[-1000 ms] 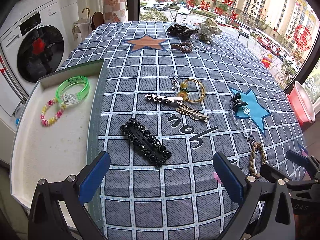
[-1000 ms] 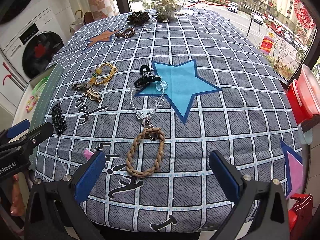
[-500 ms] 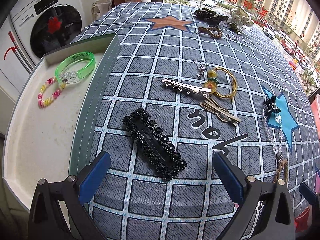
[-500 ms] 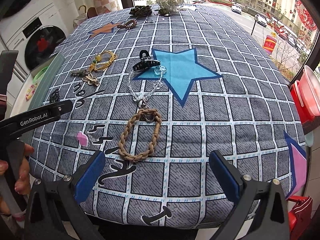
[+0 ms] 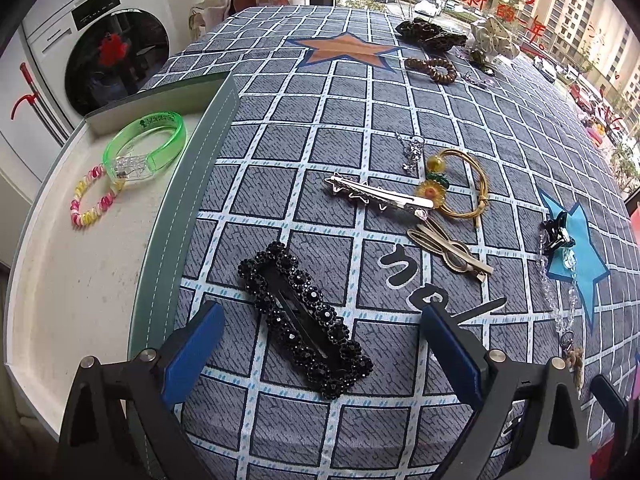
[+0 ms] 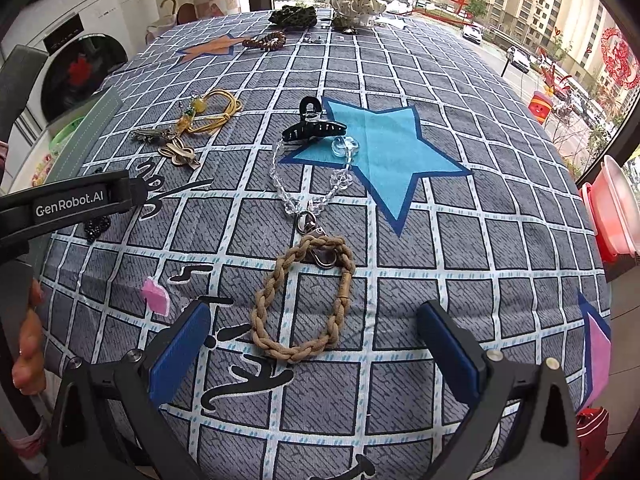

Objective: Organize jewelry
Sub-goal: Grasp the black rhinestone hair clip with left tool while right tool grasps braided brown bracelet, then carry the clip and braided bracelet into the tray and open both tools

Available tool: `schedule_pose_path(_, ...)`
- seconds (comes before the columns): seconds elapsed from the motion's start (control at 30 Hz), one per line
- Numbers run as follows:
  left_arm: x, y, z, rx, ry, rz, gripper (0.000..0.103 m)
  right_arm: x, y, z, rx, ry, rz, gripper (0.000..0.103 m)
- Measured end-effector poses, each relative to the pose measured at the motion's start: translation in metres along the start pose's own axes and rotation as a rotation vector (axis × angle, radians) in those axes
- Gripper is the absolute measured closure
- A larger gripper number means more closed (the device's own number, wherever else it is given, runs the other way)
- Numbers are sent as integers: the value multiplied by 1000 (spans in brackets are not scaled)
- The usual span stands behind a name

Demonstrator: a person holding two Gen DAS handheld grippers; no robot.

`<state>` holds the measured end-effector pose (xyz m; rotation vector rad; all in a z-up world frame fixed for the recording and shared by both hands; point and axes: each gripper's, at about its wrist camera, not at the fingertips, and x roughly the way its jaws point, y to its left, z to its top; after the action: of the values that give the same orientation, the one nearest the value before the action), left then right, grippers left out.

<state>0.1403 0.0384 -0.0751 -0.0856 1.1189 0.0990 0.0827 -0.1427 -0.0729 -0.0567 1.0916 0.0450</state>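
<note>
My left gripper (image 5: 320, 344) is open, its blue pads on either side of a black beaded hair clip (image 5: 304, 316) lying on the checked tablecloth. A box tray (image 5: 80, 272) at the left holds a green bangle (image 5: 146, 146) and a pink-yellow coil band (image 5: 92, 200). Beyond the clip lie a silver clip (image 5: 380, 196), a gold clip (image 5: 448, 250) and a gold hoop (image 5: 460, 184). My right gripper (image 6: 316, 340) is open and empty over a braided tan loop (image 6: 304, 300) joined to a clear bead chain (image 6: 312, 184), with a black claw clip (image 6: 312, 128) behind.
At the far end lie a brown bead bracelet (image 5: 432, 69), a dark scrunchie (image 5: 430, 34) and a white scrunchie (image 5: 494, 38). A pink scrap (image 6: 156, 294) lies near the front edge. A washing machine (image 5: 92, 52) stands left, pink basins (image 6: 612, 208) right. The left gripper's arm (image 6: 68, 204) shows in the right wrist view.
My left gripper has moved forward and down to the black beaded clip, which now lies between its pads. My right gripper has moved closer to the braided loop.
</note>
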Motion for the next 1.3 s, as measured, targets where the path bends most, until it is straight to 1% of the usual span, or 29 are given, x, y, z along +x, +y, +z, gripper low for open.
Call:
schedule_pose_path(0.1,-4,-4,-1,29,-11,-15,13,0,0,1,2,2,-2,0)
schedule_pose_path(0.13,-5,-6,-1,40,-14,-20,19,0,1,0,1,2,0,1)
schedule_pose_path(0.17,-7,-8,-2,51,-19,-24,27,-1,0,0,-2,0,3,2)
schedule_pose_path(0.2,-9,-9,-2,61,-22,-29,31,-2,0,-1,-5,-1,5,4)
schedule_pose_path(0.27,-11,-12,-2,84,-26,-39,49,-4,0,-2,-9,-5,8,9)
schedule_pose_path(0.33,-13,-15,-3,106,-29,-48,60,-6,-1,-2,-10,-9,8,19)
schedule_pose_path(0.37,-14,-15,-4,116,-27,-49,60,-8,-1,-2,-12,-12,8,22)
schedule_pose_path(0.43,-14,-15,-5,128,-30,-59,61,-11,0,-2,-21,-14,10,38)
schedule_pose_path(0.47,-15,-14,-7,131,-30,-67,61,-13,1,-2,-28,-16,11,44)
schedule_pose_path(0.5,-16,-13,-8,133,-29,-75,61,-14,1,-2,-31,-19,14,60)
schedule_pose_path(0.53,-18,-12,-10,131,-28,-86,61,-15,2,-2,-31,-22,15,79)
schedule_pose_path(0.57,-19,-11,-12,130,-29,-98,61,-16,2,-2,-28,-22,17,87)
schedule_pose_path(0.6,-22,-10,-14,130,-31,-109,61,-16,0,-1,-19,-22,26,90)
schedule_pose_path(0.77,-39,-3,-21,138,-65,-159,61,-19,-17,-4,63,-21,127,90)
schedule_pose_path(0.97,-57,7,-27,145,-93,-200,61,-29,-29,-11,115,-26,200,90)
schedule_pose_path(1.17,-74,14,-32,159,-127,-214,61,-38,-30,-11,134,-40,235,90)
schedule_pose_path(1.3,-85,20,-31,161,-158,-219,61,-46,-23,-8,121,-50,237,90)
